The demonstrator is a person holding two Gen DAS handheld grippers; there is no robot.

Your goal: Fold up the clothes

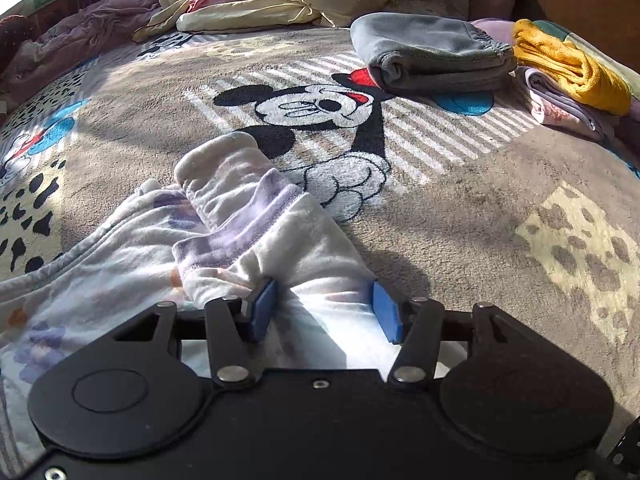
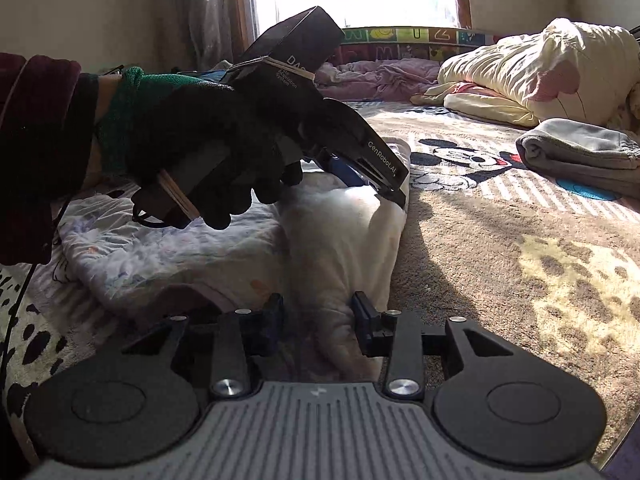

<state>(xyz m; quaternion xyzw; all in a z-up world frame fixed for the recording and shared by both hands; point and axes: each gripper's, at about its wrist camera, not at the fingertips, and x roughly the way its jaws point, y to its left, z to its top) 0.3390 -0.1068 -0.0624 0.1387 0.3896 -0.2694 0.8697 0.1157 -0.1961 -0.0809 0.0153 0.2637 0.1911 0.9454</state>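
Sunlit cartoon blanket point(image 1: 460, 208) covers the bed where a pale floral garment point(image 1: 240, 240) lies near its front edge, long axis running away from both tools. Left gripper point(image 1: 325, 312) and right gripper point(image 2: 318, 326), jaws apart, straddle its right-hand fold, the left farther along.

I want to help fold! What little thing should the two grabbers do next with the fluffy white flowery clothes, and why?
Probably close both grabbers. The left gripper and the right gripper each sit open with the fluffy white flowery garment bunched between their fingers on the Mickey Mouse blanket. Nothing is pinched yet, so they cannot lift or fold it.
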